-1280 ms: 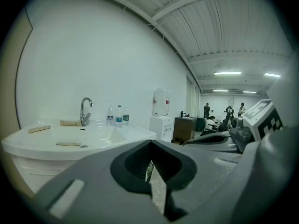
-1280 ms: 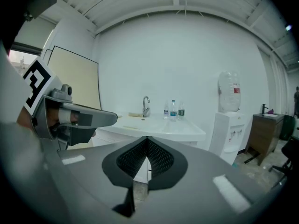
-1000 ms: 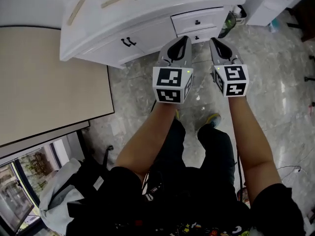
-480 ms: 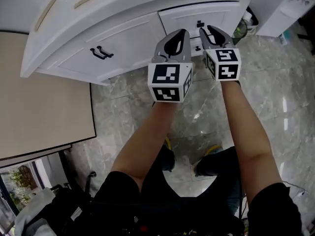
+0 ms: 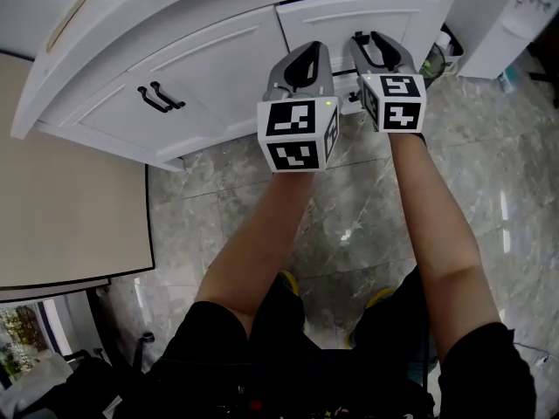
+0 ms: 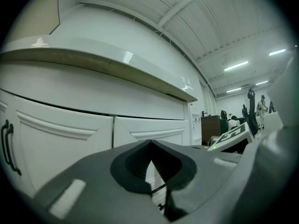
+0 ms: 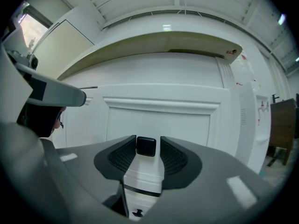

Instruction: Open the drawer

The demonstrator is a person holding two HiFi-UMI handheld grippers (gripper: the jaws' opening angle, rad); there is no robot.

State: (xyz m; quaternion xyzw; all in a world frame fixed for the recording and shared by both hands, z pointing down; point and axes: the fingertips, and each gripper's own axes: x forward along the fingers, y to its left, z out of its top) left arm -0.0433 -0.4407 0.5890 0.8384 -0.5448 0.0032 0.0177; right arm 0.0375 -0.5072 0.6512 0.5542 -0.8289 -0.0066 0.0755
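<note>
- The white cabinet doors [image 5: 205, 68] at the left are shut, so what they hold is hidden.
- The left gripper [image 5: 306, 58] hovers just before the door panel, jaws pressed together on nothing.
- The drawer [image 7: 161, 119] is shut under the countertop overhang [image 7: 154, 43]. The right gripper [image 5: 371, 42] has its jaws parted either side of the black knob [image 7: 145, 145] (a sliver of gap shows on one side).
- Bare marble floor [image 5: 349, 221] lies open below.
- A lower knob [image 7: 136, 213] is half cut off by the gripper's body.

Bright even light, ceiling strips [image 6: 242, 66] glaring, floor [image 5: 505, 209] sheen (fisheye edges dark)
</note>
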